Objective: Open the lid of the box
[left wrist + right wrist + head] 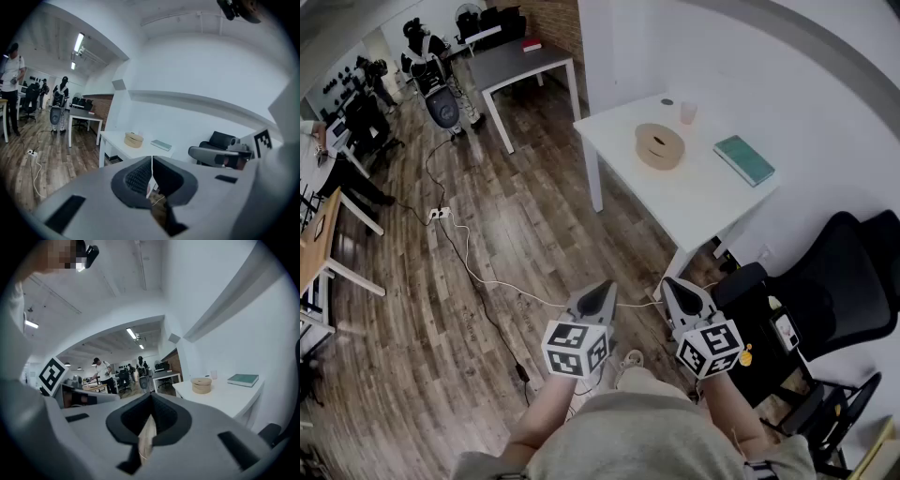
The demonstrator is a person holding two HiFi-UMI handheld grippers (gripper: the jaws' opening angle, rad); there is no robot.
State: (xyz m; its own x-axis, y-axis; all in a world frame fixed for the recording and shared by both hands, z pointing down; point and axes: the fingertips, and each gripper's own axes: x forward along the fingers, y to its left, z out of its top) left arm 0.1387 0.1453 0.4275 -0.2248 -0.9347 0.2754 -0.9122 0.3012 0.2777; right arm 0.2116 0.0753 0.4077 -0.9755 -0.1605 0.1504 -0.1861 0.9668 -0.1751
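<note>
Closed and empty, the left gripper (598,292) and nearer right gripper (675,291) hang well short of the round wooden box (660,146) at twelve o'clock.

floor (525,225) up to white table (680,206): open, cable (471,272) across | round box (660,146): clear all round, cup (688,112) behind, book (744,160) right | black chair (839,272): blocks right side

tan round box (660,146), white table (694,202), teal book (744,159), brown plank floor (422,309), black office chair (848,267)
</note>
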